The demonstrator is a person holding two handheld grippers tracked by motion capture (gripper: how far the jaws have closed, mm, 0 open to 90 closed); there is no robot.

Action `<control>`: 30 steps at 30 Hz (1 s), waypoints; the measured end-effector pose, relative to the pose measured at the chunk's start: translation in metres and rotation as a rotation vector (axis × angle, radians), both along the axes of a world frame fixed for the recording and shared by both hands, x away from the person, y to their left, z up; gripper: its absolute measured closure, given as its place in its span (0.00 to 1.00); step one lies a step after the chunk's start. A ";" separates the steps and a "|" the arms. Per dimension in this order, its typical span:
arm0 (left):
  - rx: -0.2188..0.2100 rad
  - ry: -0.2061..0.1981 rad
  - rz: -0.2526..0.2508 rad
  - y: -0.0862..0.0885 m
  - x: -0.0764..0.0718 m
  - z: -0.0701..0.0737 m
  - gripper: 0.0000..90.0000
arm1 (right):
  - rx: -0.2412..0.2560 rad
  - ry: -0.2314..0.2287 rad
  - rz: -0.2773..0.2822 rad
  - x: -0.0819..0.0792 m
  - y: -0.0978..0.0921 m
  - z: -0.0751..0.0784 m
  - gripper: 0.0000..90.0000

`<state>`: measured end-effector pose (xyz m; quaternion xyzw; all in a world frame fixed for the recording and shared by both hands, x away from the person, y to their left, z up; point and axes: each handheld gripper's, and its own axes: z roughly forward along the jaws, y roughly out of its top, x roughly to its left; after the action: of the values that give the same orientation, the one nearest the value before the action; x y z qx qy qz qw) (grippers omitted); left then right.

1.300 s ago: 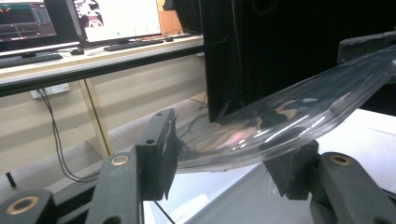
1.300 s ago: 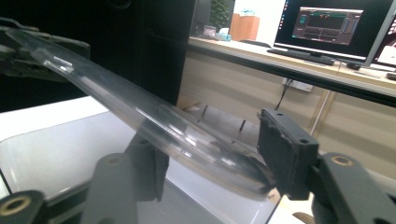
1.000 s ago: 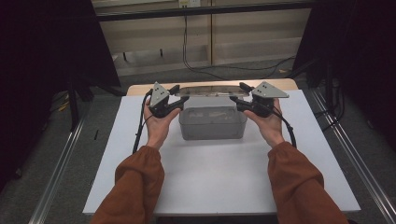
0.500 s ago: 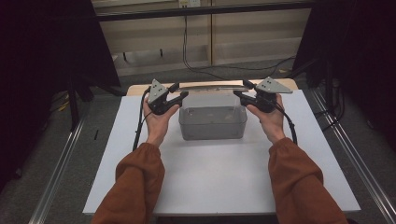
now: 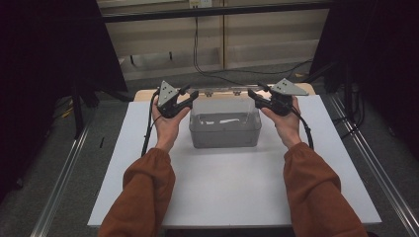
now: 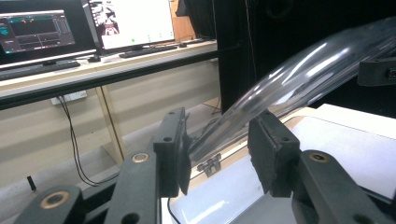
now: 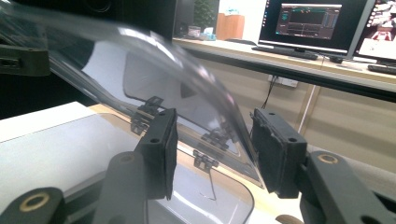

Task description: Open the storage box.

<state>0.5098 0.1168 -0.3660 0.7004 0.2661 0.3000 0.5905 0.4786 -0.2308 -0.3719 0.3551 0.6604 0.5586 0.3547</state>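
One clear plastic box [image 5: 225, 129] sits on the white surface [image 5: 232, 192], between the two tools: the left tool [image 5: 190, 97] is at its far left corner and the right tool [image 5: 253, 94] at its far right corner, both just above the rim. The box's one transparent lid [image 5: 225, 101] is hinged along the far edge and stands tilted up. In the left gripper view the lid's edge [image 6: 280, 88] slants through the gap of the left tool [image 6: 219, 140], nearer the right-hand pad; the two pads stand apart, so this tool is open and clamps nothing. In the right gripper view the lid [image 7: 154, 70] sweeps up and away between the pads of the right tool [image 7: 212, 149], its lower corner close to the right-hand pad; these pads are apart as well, so this tool is also open, though whether a pad brushes the plastic cannot be told. Three small hinges [image 7: 205, 161] show in that view along the box's far rim. There are two tools, each in one hand [image 5: 168, 129], and two orange sleeves [image 5: 143, 192] coming from the near side of the surface. Behind the tools, two monitors [image 6: 84, 23] stand on a bench beyond.
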 end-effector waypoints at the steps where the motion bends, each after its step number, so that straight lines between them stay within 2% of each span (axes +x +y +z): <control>1: 0.001 0.002 -0.005 0.000 0.001 0.000 0.65 | -0.002 0.002 -0.001 0.001 0.000 -0.001 0.58; 5: 0.000 0.001 -0.001 0.000 0.005 0.000 0.66 | -0.015 -0.001 -0.008 0.005 -0.002 -0.003 0.61; 7: 0.002 -0.003 0.000 0.000 0.007 0.001 0.66 | -0.004 0.003 -0.007 0.006 -0.003 -0.002 0.62; 10: 0.010 -0.003 0.002 0.001 0.010 0.001 0.68 | -0.024 0.001 -0.004 0.009 -0.002 0.001 0.63; 12: 0.001 -0.003 0.008 0.001 0.012 0.000 0.69 | -0.023 -0.005 -0.003 0.011 -0.001 0.003 0.64; 18: 0.003 0.025 0.010 0.001 0.020 -0.006 0.69 | -0.027 -0.007 -0.003 0.015 -0.002 0.001 0.67; 23: 0.025 0.011 0.009 0.001 0.024 -0.005 0.72 | -0.020 -0.003 -0.005 0.018 -0.003 0.000 0.69; 30: 0.011 0.003 0.006 0.000 0.029 -0.004 0.73 | -0.007 -0.005 -0.005 0.023 -0.004 0.002 0.70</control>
<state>0.5387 0.1170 -0.3701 0.7033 0.2673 0.3022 0.5853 0.5017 -0.2349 -0.3699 0.3542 0.6607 0.5561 0.3589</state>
